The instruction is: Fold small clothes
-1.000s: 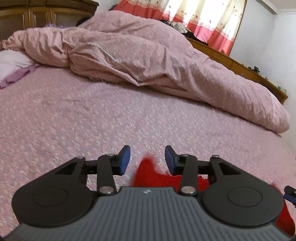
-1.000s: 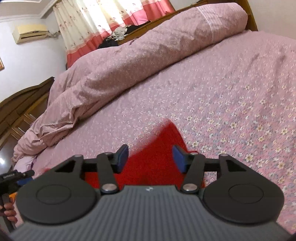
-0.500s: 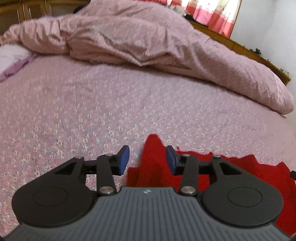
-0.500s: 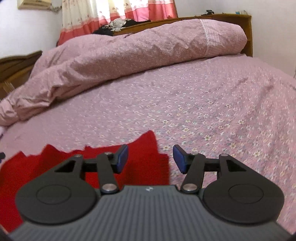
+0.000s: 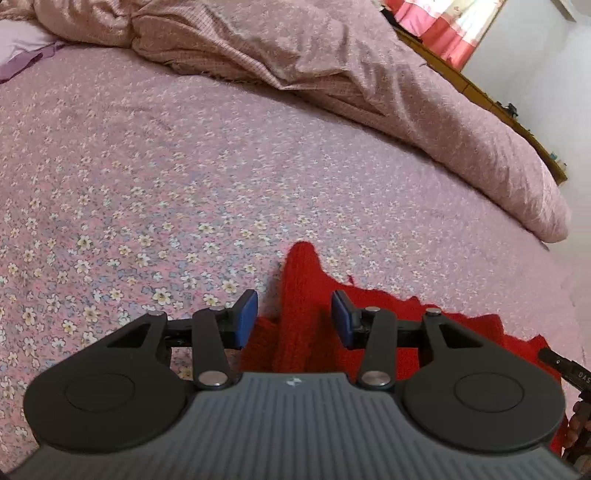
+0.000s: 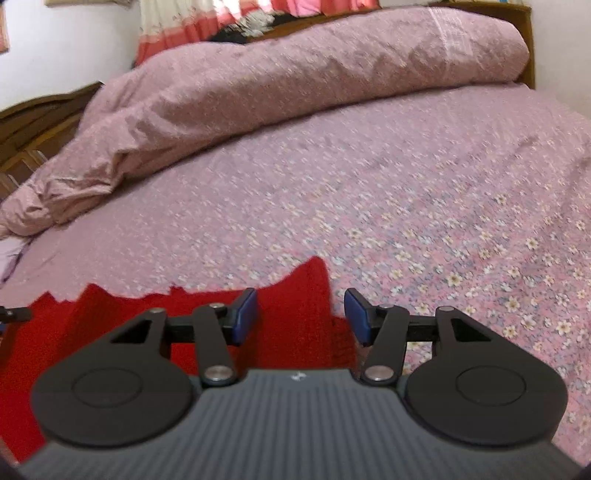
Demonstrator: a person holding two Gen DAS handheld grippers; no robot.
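Note:
A red knitted garment (image 5: 373,314) lies flat on the floral sheet (image 5: 147,177). In the left wrist view a raised red fold (image 5: 301,269) runs up between the jaws of my left gripper (image 5: 293,319). Its blue pads (image 5: 245,319) stand clear of the fold on both sides, so it is open. In the right wrist view the garment's (image 6: 110,325) pointed right corner (image 6: 310,280) sits between the jaws of my right gripper (image 6: 301,319). These jaws are closing, and a gap still shows beside the cloth at the right pad (image 6: 356,321).
A rumpled pink duvet (image 5: 369,74) is heaped along the far side of the bed (image 6: 295,74). A purple pillow (image 5: 22,55) lies at far left. Wooden furniture (image 5: 517,118) and red-white curtains (image 6: 207,22) stand behind. A hand (image 5: 580,421) shows at the left view's right edge.
Both grippers have sunk toward the bed and tipped downward. The red garment now spreads flat, and its fold and corner reach further up between the jaws. The right view has rolled level.

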